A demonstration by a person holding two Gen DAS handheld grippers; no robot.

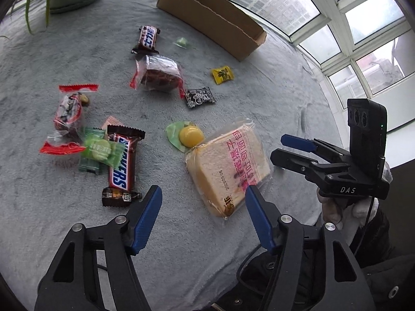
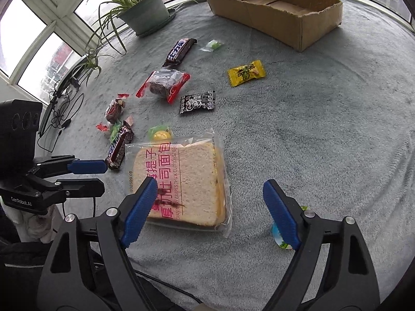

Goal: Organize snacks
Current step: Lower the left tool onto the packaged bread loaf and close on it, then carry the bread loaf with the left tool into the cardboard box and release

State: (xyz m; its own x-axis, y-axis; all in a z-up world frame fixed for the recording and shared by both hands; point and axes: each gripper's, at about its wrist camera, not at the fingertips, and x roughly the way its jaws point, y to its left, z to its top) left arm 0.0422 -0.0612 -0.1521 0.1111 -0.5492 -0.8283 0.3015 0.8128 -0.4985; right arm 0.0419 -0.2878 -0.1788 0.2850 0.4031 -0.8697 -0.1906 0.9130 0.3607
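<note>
A wrapped toast slice [image 1: 228, 165] [image 2: 179, 184] lies on the grey blanket just ahead of both grippers. My left gripper [image 1: 203, 197] is open and empty, low over the blanket near the toast's near corner. My right gripper [image 2: 210, 189] is open and empty, its left finger over the toast's near edge. A Snickers bar [image 1: 122, 163] [image 2: 119, 147], a yellow jelly cup [image 1: 190, 136] [image 2: 162, 135], a second chocolate bar [image 1: 147, 39] [image 2: 180, 51], a yellow candy [image 1: 222, 75] [image 2: 246, 73] and a black packet [image 1: 199, 97] [image 2: 197, 101] lie scattered. An open cardboard box [image 1: 215, 18] [image 2: 301, 23] stands at the back.
A potted plant [image 2: 145, 13] stands at the back left. Red-wrapped snacks [image 1: 158, 73] [image 1: 68, 114] and green candies [image 1: 99, 149] [image 1: 181, 42] lie among the rest. A small jelly cup [image 2: 281, 237] sits behind my right finger. Windows ring the table. Cables [image 2: 62, 114] lie off the left edge.
</note>
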